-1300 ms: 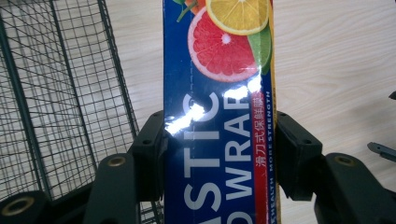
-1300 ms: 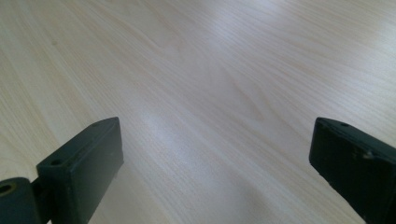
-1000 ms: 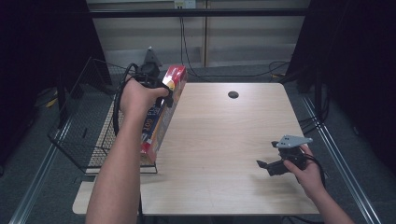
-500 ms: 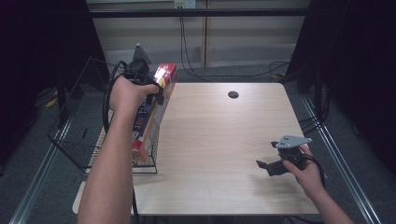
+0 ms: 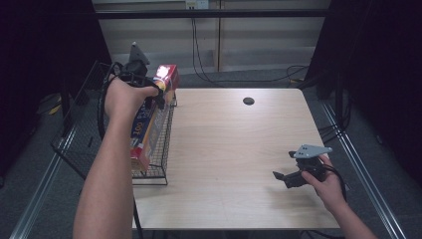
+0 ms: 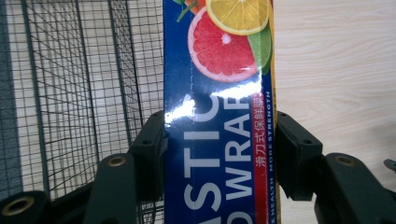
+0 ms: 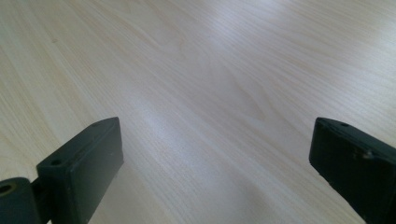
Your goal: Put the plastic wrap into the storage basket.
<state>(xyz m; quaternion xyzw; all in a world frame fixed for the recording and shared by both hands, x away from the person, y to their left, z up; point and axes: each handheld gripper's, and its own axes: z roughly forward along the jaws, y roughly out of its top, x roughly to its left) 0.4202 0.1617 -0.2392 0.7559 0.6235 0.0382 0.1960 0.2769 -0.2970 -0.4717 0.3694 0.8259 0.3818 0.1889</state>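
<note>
A long plastic wrap box (image 5: pixel 152 119), blue with citrus fruit pictures and a red end, is held over the right side of a black wire basket (image 5: pixel 87 134) at the table's left edge. My left gripper (image 5: pixel 149 92) is shut on the plastic wrap box (image 6: pixel 218 130), one jaw on each long side, in the left gripper view. The basket's mesh (image 6: pixel 70 88) lies behind the box there. My right gripper (image 5: pixel 286 178) rests low over the table's front right, open, with bare wood between its jaws (image 7: pixel 215 154).
The light wooden table (image 5: pixel 234 149) has a dark round hole (image 5: pixel 248 101) near its far edge. Cables hang behind the table. Dark floor and metal rails run along both sides.
My left gripper has carried the plastic wrap box leftward and farther back, from the table's edge to over the basket. The right gripper has stayed where it was.
</note>
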